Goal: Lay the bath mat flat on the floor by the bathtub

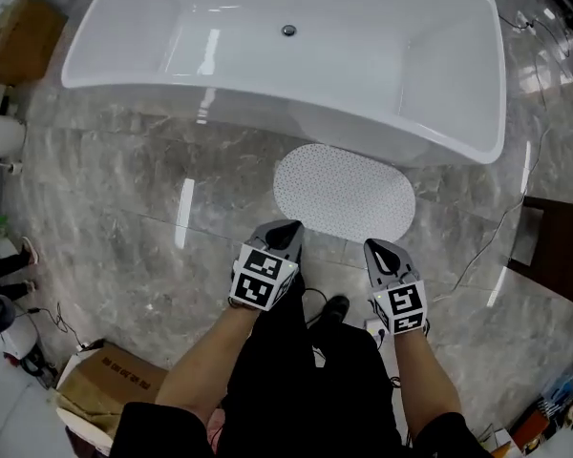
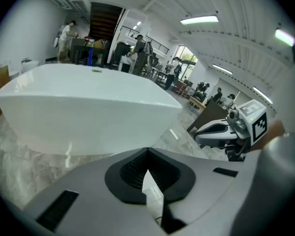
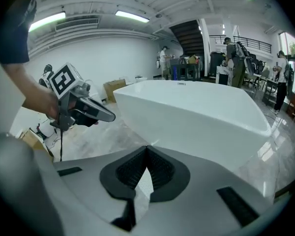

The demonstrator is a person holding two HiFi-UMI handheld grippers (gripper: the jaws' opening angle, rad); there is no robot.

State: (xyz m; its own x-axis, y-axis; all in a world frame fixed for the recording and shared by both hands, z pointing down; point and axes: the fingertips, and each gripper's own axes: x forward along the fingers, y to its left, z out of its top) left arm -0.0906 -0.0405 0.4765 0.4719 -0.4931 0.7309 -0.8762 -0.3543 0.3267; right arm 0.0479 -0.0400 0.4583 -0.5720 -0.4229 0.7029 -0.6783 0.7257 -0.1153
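Note:
A white oval bath mat point(image 1: 344, 192) with a dotted surface lies flat on the grey marble floor, right against the side of the white bathtub point(image 1: 124, 51). My left gripper point(image 1: 288, 229) hovers high above the floor just short of the mat's near left edge, shut and empty. My right gripper point(image 1: 377, 248) hangs beside it over the mat's near right edge, also shut with nothing in it. In the left gripper view the tub point(image 2: 88, 107) fills the middle and the right gripper point(image 2: 199, 133) shows at the right. The right gripper view shows the tub point(image 3: 196, 117) and the left gripper point(image 3: 112, 116).
A cardboard box point(image 1: 110, 380) sits on the floor at the lower left, another point(image 1: 19, 36) at the upper left. Cables point(image 1: 501, 222) trail over the floor right of the tub. A dark cabinet point(image 1: 563, 256) stands at the right edge. Several people stand far off beyond the tub.

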